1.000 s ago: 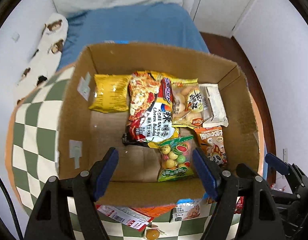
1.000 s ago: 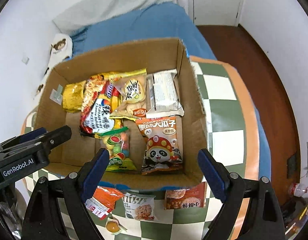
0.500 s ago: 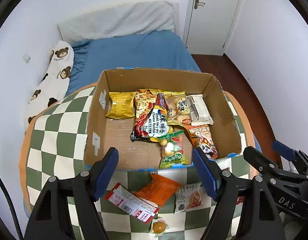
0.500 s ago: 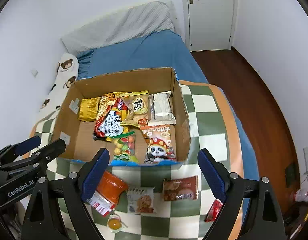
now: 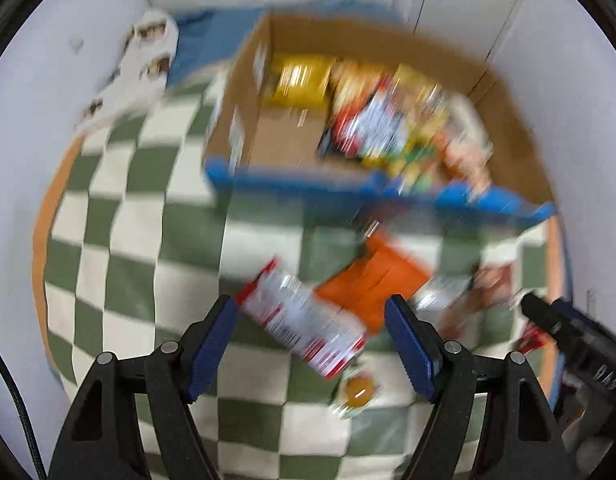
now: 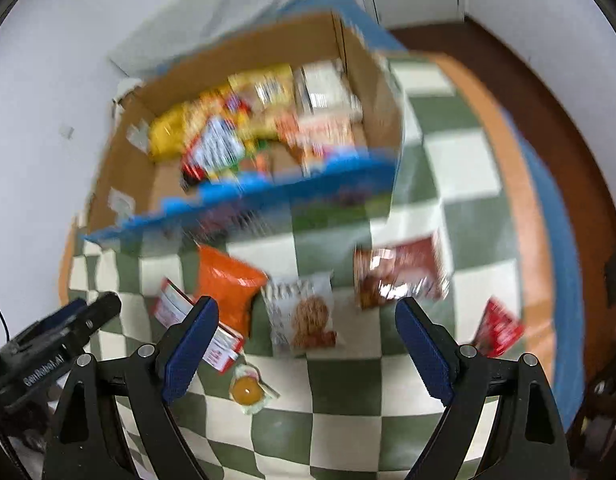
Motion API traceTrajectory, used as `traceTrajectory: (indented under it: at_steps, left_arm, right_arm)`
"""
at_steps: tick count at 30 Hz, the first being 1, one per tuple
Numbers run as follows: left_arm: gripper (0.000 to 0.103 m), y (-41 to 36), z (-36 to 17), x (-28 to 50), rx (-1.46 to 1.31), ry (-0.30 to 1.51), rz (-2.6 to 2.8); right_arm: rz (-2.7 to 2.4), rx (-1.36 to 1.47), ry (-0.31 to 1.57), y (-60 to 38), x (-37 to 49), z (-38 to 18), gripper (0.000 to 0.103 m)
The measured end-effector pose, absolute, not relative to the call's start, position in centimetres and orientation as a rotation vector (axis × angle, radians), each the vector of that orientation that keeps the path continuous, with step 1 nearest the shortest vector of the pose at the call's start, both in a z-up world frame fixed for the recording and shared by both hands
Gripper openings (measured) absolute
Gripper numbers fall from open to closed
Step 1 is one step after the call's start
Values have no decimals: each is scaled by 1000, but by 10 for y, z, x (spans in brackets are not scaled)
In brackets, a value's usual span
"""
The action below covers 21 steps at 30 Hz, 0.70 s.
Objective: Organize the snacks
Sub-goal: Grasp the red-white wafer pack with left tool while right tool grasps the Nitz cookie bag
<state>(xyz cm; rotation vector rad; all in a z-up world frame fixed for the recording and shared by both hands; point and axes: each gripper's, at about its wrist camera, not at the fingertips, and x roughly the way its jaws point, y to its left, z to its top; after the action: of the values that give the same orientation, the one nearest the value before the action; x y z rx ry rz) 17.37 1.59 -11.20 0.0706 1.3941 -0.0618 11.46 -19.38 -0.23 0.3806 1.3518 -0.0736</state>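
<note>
Both views motion-blurred. Left gripper [image 5: 309,340] points down over the checkered cloth [image 5: 120,248], jaws released, nothing gripped; the red-and-white packet [image 5: 304,326] lies flat on the cloth in the gap between them, pads not touching it. Orange packet [image 5: 371,280] lies just beside it, overlapping its upper end. Small round yellow snack in clear wrap [image 5: 357,390] sits on the cloth just below the red-and-white packet.

Right gripper [image 6: 302,344] also jaws released, empty, above the cookie packet [image 6: 304,314], which lies flat on the cloth between the fingers without contact. Brown packet [image 6: 399,270] lies to its right, small red packet [image 6: 497,328] further right near the cloth's orange border. Cardboard box [image 6: 371,80] with blue front edge stands on the cloth beyond the loose packets, holding several snack bags, details too blurred to read. Blue bed [image 5: 200,46] behind the box.
</note>
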Motion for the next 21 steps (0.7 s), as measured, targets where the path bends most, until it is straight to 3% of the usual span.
traceTrajectory:
  at_steps: [7, 12, 15, 17, 19, 21]
  left_arm:
    - [75, 53, -212, 170, -283, 1694, 2]
    - [75, 62, -252, 170, -476, 1720, 111]
    - [75, 58, -263, 171, -462, 1715, 161]
    - [75, 53, -265, 170, -426, 1713, 161]
    - [74, 46, -262, 165, -357, 1695, 124]
    - [66, 39, -257, 158, -257, 1684, 73]
  right_arm:
    - [-77, 436, 1478, -177, 117, -82, 83]
    - [-88, 398, 1494, -162, 124, -104, 83]
    - [-91, 370, 1517, -154, 130, -118, 82]
    - [-90, 351, 1542, -148, 130, -127, 71]
    - [-89, 328, 1563, -145, 128, -133, 68]
    - [-81, 306, 1570, -144, 125, -134, 62]
